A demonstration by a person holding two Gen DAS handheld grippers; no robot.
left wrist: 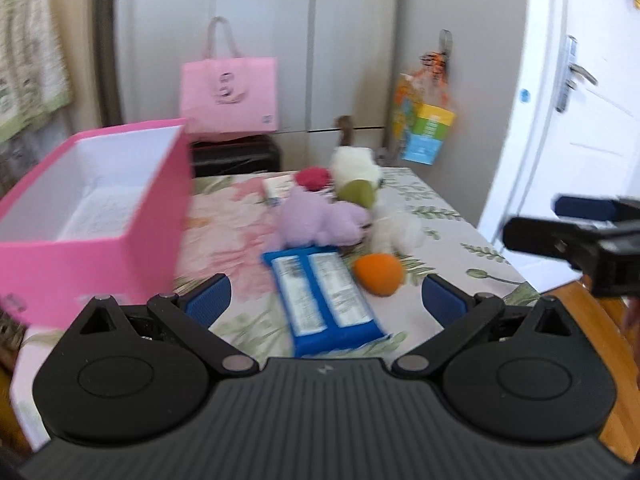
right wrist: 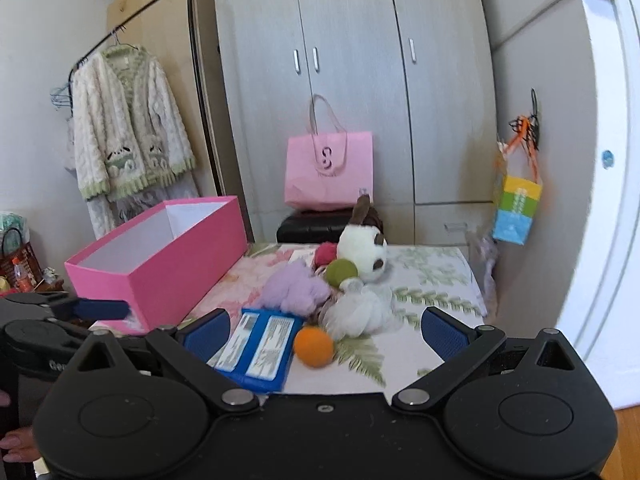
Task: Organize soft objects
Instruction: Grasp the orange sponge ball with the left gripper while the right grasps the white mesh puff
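Left wrist view shows the left gripper point(left wrist: 326, 300) spread wide and holding nothing, with the blue packet point(left wrist: 324, 298) lying on the floral tablecloth point(left wrist: 232, 232) between its fingers, the orange ball point(left wrist: 378, 274) just beside it and the pink box point(left wrist: 96, 216) to the left. Right wrist view shows the right gripper point(right wrist: 324, 330) likewise wide and unladen, the purple plush point(right wrist: 294, 288), green ball point(right wrist: 341, 273) and white plush point(right wrist: 362, 254) clustered ahead of it.

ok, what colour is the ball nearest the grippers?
Orange. The ball lies on the floral tablecloth beside the blue packet; the right wrist view shows it sharpest.
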